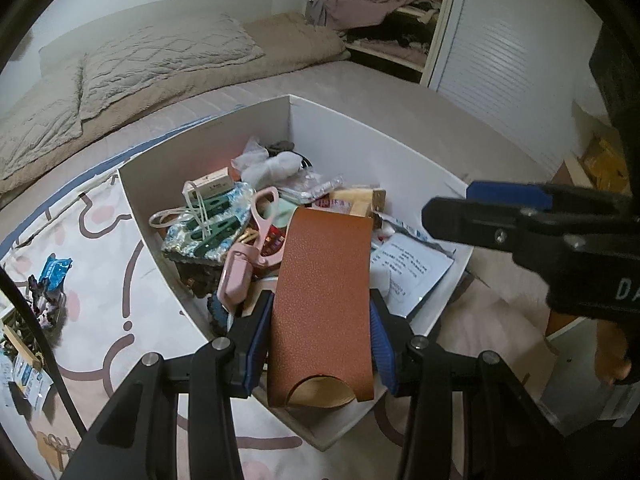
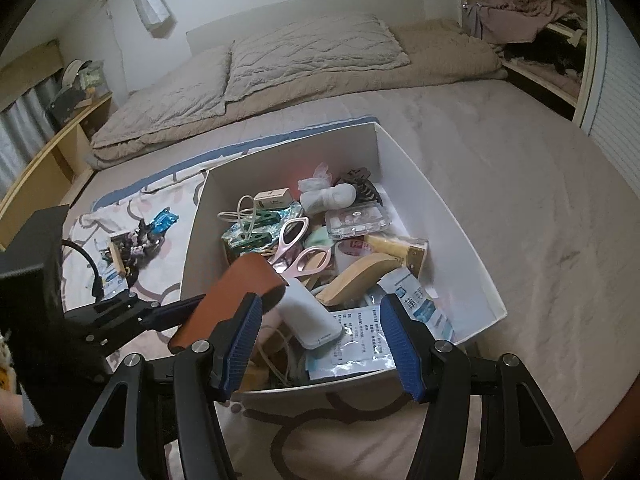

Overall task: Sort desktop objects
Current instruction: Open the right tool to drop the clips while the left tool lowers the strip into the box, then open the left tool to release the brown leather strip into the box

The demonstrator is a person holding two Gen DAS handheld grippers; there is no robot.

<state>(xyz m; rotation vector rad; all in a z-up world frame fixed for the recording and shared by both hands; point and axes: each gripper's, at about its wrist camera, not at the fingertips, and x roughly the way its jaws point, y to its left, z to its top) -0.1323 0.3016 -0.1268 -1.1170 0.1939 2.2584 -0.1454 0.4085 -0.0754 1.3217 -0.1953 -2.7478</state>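
A white box (image 1: 344,148) on the bed holds several small objects: pink scissors (image 1: 264,216), green clips (image 1: 212,232), packets and a white power bank (image 2: 308,316). My left gripper (image 1: 320,320) is shut on a brown leather sleeve (image 1: 324,280) and holds it above the box's near edge. The sleeve also shows in the right wrist view (image 2: 228,296). My right gripper (image 2: 320,328) is open and empty above the box's near side, over the power bank and paper packets (image 2: 424,308). It also shows in the left wrist view (image 1: 472,216).
A patterned cloth (image 2: 120,216) left of the box carries a blue packet (image 2: 162,220) and small dark items (image 2: 136,244). Pillows (image 2: 312,52) lie at the head of the bed. A shelf (image 2: 560,56) with clothes stands at the far right.
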